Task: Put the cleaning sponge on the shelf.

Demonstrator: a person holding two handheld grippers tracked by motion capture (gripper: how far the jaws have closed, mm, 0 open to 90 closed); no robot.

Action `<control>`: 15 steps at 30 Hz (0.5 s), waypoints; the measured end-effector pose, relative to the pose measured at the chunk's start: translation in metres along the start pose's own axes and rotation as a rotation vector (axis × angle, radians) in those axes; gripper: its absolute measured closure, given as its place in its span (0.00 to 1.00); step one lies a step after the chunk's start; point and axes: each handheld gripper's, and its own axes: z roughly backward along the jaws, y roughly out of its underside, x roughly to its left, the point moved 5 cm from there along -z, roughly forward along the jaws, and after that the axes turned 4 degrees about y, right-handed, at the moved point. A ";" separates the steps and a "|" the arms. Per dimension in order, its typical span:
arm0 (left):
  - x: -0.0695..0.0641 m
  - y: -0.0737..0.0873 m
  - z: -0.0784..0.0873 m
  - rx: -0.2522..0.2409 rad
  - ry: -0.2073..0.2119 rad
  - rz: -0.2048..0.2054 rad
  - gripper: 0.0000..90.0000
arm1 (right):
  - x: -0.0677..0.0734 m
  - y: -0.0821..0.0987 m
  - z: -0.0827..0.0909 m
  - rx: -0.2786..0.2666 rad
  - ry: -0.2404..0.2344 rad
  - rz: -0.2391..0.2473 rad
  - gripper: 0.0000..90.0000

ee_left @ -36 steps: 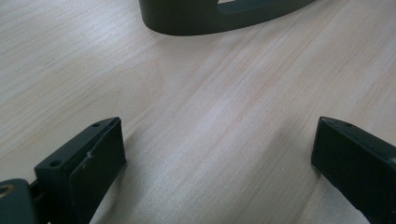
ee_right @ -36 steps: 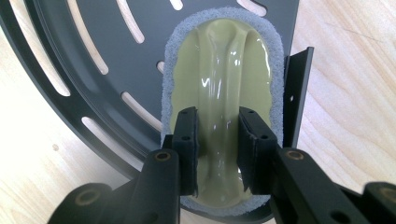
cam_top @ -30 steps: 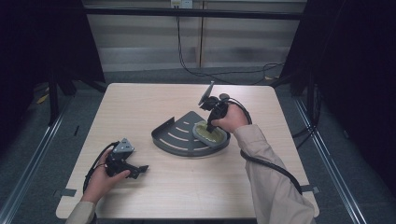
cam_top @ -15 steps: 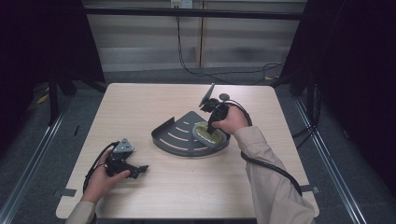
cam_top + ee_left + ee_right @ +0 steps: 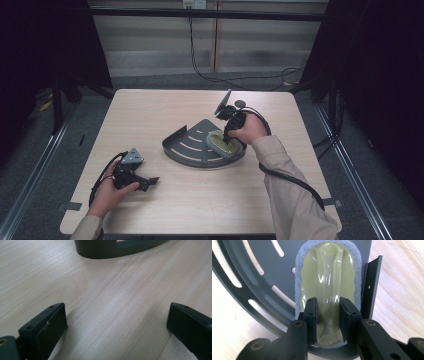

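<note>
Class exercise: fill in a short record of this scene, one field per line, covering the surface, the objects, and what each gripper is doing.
surface: light wooden table
holder: dark grey quarter-round slotted rack, lying flat near the table's middle
item in holder: pale green scrubber with grey pad edge, by the rack's straight wall
right gripper: jaws closed on the scrubber's raised central ridge
left gripper: jaws wide apart, nothing between them, low over bare table, short of the rack

The desk (image 5: 150, 115) is pale wood with a fine grain and a smooth matt finish. The slotted tray (image 5: 262, 272) looks like dark matt metal. The scrubber (image 5: 329, 272) has a glossy yellow-green plastic grip edged with fuzzy grey pad. Each claw's jaws are matt black.
</note>
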 end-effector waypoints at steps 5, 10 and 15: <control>0.000 0.000 0.000 0.000 0.000 -0.001 0.03 | 0.000 0.000 -0.002 0.005 0.007 0.005 0.77; 0.000 0.000 0.000 0.001 0.000 0.000 0.03 | -0.001 0.001 0.000 -0.003 -0.004 0.000 0.70; 0.000 0.000 0.000 0.001 0.000 0.000 0.03 | -0.002 0.002 0.004 -0.013 0.004 -0.014 0.59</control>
